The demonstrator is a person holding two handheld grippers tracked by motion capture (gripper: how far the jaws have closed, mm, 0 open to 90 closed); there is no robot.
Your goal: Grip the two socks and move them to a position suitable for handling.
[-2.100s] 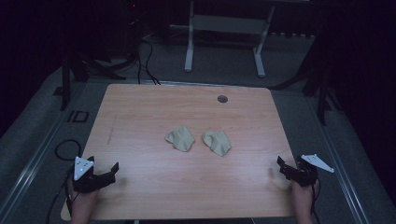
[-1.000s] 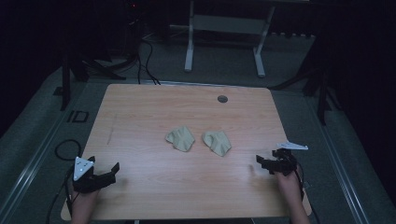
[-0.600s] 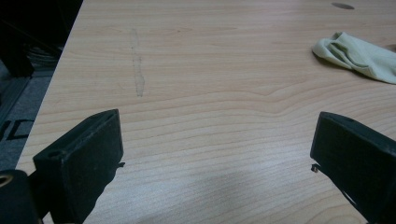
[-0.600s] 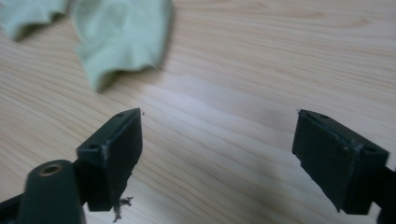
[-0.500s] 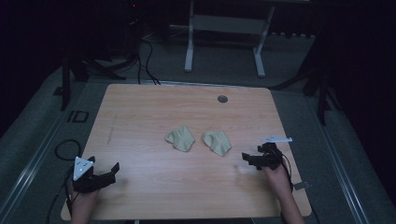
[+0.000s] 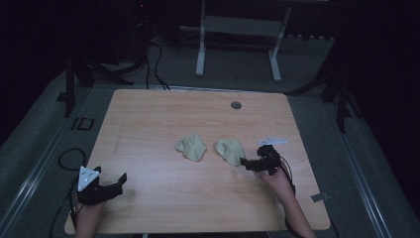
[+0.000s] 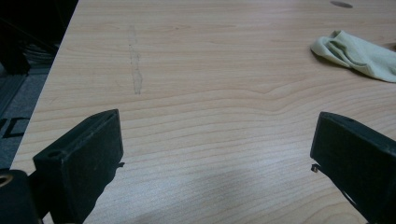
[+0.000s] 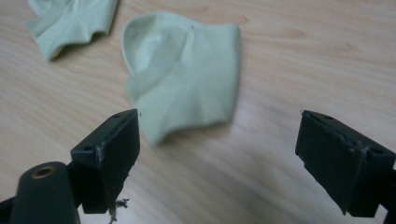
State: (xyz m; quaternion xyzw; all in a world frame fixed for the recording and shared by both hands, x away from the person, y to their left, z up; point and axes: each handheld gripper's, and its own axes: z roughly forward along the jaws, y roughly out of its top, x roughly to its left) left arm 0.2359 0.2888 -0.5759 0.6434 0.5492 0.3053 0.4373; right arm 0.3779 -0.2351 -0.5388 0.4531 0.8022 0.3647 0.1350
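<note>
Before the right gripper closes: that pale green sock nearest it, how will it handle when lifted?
Likely floppy: the sock lies flat with soft creases and a folded cuff, so it should drape from whatever point the open right gripper pinches. Probably very light, being thin fabric. It may slide on the smooth wooden table if nudged rather than pinched.

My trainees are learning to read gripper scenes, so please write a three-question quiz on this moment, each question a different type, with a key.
1. True or false: the right gripper has clamped the nearer sock.
2. Multiple choice: where is the left gripper? A) over the farther sock B) near the table's front left corner C) beside the round grommet
3. Fill in: both socks lie ____ apart, not touching.

Key: 1 false, the jaws stand open just short of it. 2 B. 3 slightly.
</note>
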